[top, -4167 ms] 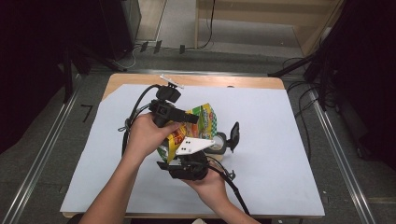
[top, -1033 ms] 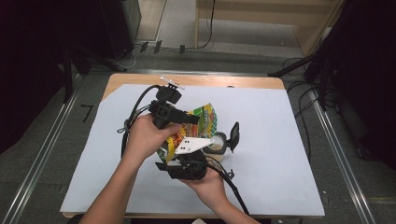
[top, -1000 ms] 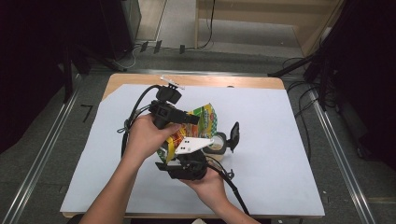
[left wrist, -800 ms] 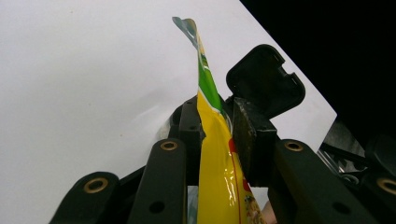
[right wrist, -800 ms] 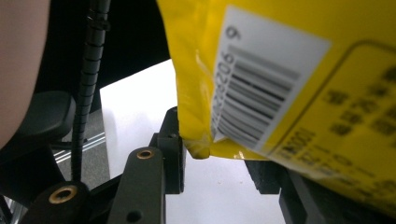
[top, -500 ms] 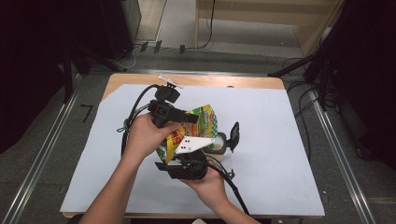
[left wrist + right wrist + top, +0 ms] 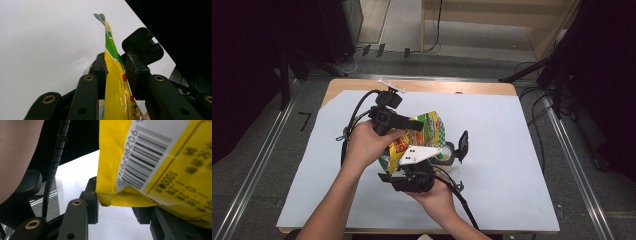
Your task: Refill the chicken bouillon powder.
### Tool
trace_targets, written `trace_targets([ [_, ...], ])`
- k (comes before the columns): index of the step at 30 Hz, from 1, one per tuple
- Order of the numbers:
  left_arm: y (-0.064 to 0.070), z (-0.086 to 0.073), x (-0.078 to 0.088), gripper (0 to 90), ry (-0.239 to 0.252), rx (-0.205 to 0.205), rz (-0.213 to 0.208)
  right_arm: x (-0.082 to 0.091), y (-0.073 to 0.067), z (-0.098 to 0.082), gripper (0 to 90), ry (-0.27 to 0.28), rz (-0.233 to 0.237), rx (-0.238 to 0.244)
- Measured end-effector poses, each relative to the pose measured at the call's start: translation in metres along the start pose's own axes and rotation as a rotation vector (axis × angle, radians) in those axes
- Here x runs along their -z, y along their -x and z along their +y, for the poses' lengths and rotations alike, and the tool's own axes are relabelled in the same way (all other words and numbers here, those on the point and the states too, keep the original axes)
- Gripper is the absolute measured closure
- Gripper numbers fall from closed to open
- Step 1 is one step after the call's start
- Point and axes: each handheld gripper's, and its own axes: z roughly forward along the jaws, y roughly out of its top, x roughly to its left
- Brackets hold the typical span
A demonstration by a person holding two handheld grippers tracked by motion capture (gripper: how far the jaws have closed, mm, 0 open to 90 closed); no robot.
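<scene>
A yellow and green snack bag [image 7: 424,131] is held above the white sheet [image 7: 512,150], between both hands. My left gripper [image 7: 414,127] comes in from the left and is shut on the bag's upper edge. In the left gripper view the bag [image 7: 113,82] runs upright between the two pads of my left gripper [image 7: 113,62]. My right gripper [image 7: 434,150] reaches up from below, its grey plate [image 7: 417,154] facing the camera. In the right gripper view the bag's barcoded bottom corner [image 7: 130,182] sits between the jaws of my right gripper [image 7: 117,207], which is shut on it.
The white sheet covers a wooden table [image 7: 452,86]. Metal rails [image 7: 257,165] run along both sides. The left gripper's black cable [image 7: 354,117] loops to the left of the hands. Cables and stands lie on the floor beyond the far edge.
</scene>
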Motion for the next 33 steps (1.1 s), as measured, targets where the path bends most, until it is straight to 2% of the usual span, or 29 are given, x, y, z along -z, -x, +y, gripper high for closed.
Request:
trace_targets([
  [12, -0.001, 0.0, 0.002, 71.7, 0.011, 0.015, -0.009, 0.001, 0.0, 0.001, 62.1, 0.019, -0.013, 0.015],
  [22, 0.007, 0.0, -0.002, 71.5, -0.007, -0.009, -0.008, -0.003, 0.004, -0.005, 61.8, 0.013, 0.011, -0.036],
  [28, 0.011, -0.001, -0.002, 71.7, 0.001, -0.017, -0.002, -0.003, 0.005, -0.006, 61.8, 0.019, 0.012, -0.041],
  [33, 0.008, -0.001, -0.004, 74.3, -0.015, -0.019, 0.016, -0.003, 0.003, -0.006, 61.6, 0.013, 0.006, -0.035],
])
